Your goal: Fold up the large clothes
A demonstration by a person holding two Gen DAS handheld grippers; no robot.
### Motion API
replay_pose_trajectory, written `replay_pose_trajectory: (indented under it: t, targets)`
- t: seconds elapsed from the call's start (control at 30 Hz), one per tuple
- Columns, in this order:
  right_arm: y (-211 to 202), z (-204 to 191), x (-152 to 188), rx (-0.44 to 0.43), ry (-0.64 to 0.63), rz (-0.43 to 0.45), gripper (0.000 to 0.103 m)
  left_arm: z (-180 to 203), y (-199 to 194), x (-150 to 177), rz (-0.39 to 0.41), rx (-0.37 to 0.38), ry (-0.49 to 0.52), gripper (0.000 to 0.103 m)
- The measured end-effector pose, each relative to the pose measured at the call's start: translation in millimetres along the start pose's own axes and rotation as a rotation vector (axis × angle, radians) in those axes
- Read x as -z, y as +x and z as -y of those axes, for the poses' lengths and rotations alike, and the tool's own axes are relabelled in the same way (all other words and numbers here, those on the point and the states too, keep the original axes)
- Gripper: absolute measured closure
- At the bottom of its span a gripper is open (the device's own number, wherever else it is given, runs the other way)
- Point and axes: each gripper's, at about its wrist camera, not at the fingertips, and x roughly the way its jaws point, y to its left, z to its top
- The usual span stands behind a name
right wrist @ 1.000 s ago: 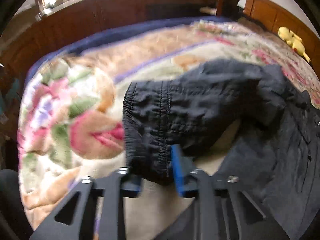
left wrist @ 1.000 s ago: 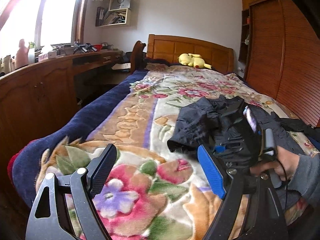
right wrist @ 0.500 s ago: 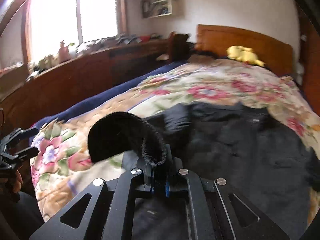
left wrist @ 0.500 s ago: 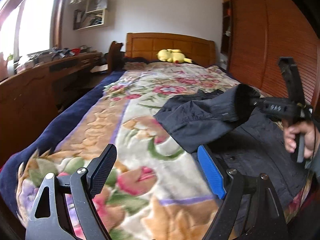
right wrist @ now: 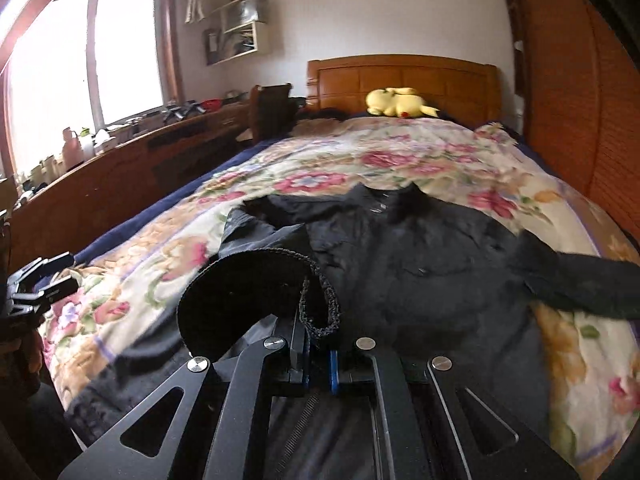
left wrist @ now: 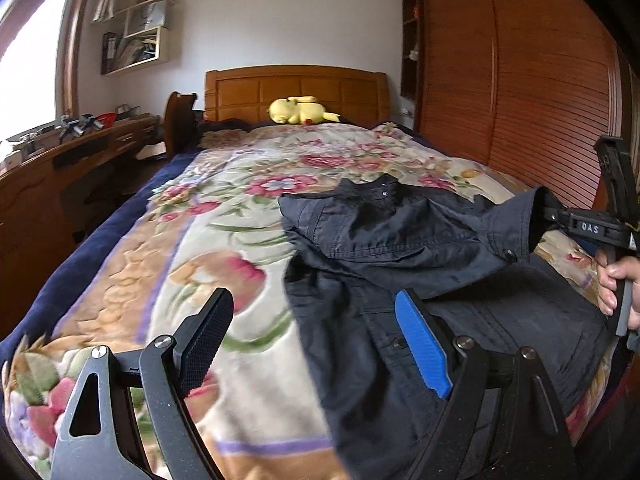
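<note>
A large black jacket [left wrist: 404, 252] lies spread on the floral bedspread [left wrist: 240, 208], collar toward the headboard; it also shows in the right wrist view [right wrist: 420, 264]. My right gripper [right wrist: 318, 354] is shut on the cuff [right wrist: 320, 308] of the left sleeve and holds it raised over the jacket's body; it shows in the left wrist view [left wrist: 548, 220] at the right, sleeve cuff [left wrist: 520, 224] drawn across. My left gripper [left wrist: 316, 336] is open and empty, low over the bed near the jacket's lower left edge. The other sleeve [right wrist: 580, 280] lies out to the right.
A yellow plush toy [left wrist: 298, 110] lies by the wooden headboard [left wrist: 296, 88]. A long wooden desk [left wrist: 48, 184] with clutter runs along the left under the window. A slatted wooden wardrobe [left wrist: 520, 92] stands on the right. A chair [right wrist: 272, 108] stands by the bed's far left.
My right gripper closed on the sleeve cuff, lifted it and carried it rightward across the jacket. My left gripper swung right, staying open.
</note>
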Motion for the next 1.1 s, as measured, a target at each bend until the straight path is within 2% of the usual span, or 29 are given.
replay_pose_trajectory:
  t: [0.1, 0.33, 0.57, 0.77, 1.0, 1.1]
  targets:
    - [-9.6, 11.7, 10.0, 0.036, 0.012, -0.015, 0.097, 15.0, 6.5, -3.1, -0.007, 0.014, 0.018, 0.019]
    - [-11.5, 24.8, 25.4, 0.075, 0.074, -0.12, 0.097, 41.2, 14.6, -5.2, -0.017, 0.056, 0.045, 0.019]
    - [-8.9, 7.5, 43.9, 0.112, 0.036, -0.205, 0.091, 47.9, 18.9, -2.7, -0.035, 0.068, 0.046, 0.019]
    - [-24.2, -16.7, 46.0, 0.146, -0.034, -0.209, 0.08, 46.5, 16.8, -3.3, -0.029, 0.068, 0.041, 0.019]
    - [-40.2, -25.3, 40.6, 0.111, -0.043, -0.166, 0.058, 46.3, 15.4, -4.0, -0.024, 0.07, 0.042, 0.019]
    - [-40.8, -28.6, 36.3, 0.102, -0.058, -0.161, 0.055, 46.5, 15.7, -3.9, -0.025, 0.069, 0.042, 0.019]
